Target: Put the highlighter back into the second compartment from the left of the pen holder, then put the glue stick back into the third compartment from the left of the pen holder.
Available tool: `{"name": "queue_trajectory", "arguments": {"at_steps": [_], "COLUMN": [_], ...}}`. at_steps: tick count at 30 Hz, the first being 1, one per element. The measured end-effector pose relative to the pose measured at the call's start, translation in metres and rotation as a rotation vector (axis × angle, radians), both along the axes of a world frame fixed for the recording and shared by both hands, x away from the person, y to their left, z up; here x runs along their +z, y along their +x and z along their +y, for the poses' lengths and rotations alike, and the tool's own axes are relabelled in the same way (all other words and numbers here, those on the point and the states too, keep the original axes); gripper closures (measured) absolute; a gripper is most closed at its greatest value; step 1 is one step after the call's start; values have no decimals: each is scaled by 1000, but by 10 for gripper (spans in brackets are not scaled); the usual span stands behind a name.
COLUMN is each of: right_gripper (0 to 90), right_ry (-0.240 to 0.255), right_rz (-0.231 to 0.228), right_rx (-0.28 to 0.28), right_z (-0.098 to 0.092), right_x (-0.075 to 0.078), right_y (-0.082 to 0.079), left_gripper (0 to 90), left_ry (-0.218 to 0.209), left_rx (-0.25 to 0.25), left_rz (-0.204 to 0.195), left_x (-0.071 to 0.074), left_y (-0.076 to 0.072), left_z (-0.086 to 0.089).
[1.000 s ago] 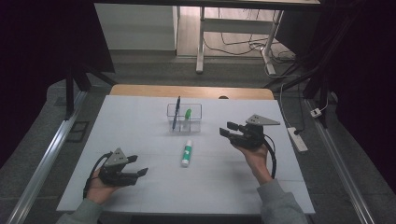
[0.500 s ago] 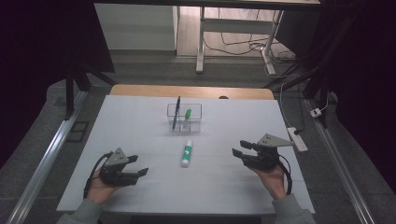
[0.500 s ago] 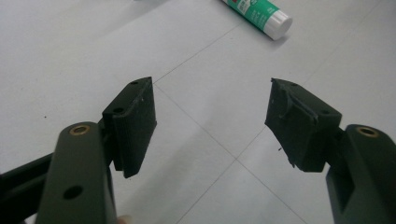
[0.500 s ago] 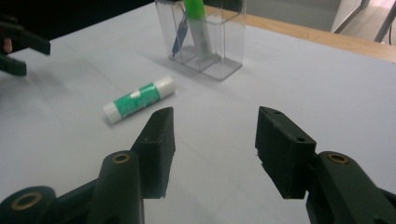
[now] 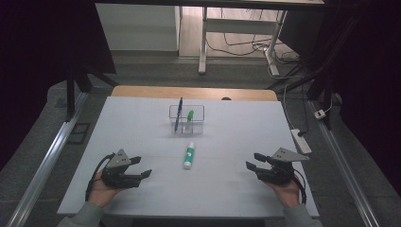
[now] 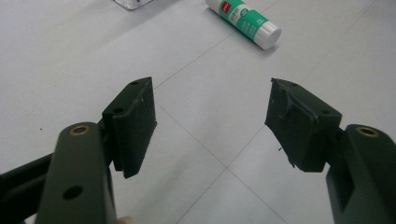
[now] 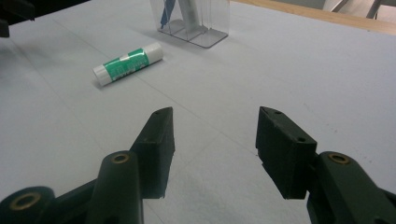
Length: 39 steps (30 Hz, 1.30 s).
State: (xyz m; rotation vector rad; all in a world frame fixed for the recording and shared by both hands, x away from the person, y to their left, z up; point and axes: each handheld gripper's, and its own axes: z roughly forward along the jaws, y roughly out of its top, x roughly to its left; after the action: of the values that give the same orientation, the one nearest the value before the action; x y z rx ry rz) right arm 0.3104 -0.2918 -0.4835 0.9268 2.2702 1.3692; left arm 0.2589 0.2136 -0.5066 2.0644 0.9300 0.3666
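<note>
Right gripper (image 5: 257, 166) withdrew from organizer (image 5: 187, 119); glue stick (image 5: 189, 155) lies between

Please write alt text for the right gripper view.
The open right gripper hovers empty above the white table. Beyond it a green-and-white glue stick lies on its side, with a clear holder behind.

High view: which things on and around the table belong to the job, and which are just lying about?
Job:
- glue stick, lying on the table between the grippers
- clear holder, with a pen and a green-capped stick in it
- left gripper, open and empty
- right gripper, open and empty

Lying about:
- power strip on the floor, right of the table
- desk legs and cables behind
</note>
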Motion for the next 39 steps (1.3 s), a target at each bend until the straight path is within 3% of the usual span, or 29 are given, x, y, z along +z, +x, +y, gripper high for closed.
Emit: {"name": "queue_trajectory", "arguments": {"at_steps": [8, 19, 33, 39], "right_gripper": [465, 460, 453, 452], "right_ry": [-37, -32, -20, -18], "right_rz": [4, 15, 32, 35], "right_rx": [14, 18, -7, -13], "right_z": [2, 0, -7, -8], "right_x": [-4, -7, -8, -10], "right_y": [1, 4, 5, 5], "left_gripper": [325, 300, 233, 230], "left_ry": [-5, -11, -2, 20], "left_rx": [2, 7, 34, 13], "left_rz": [7, 28, 60, 78], "left_x": [1, 9, 18, 19], "left_y": [1, 2, 21, 34], "left_z": [-1, -10, -45, -66]}}
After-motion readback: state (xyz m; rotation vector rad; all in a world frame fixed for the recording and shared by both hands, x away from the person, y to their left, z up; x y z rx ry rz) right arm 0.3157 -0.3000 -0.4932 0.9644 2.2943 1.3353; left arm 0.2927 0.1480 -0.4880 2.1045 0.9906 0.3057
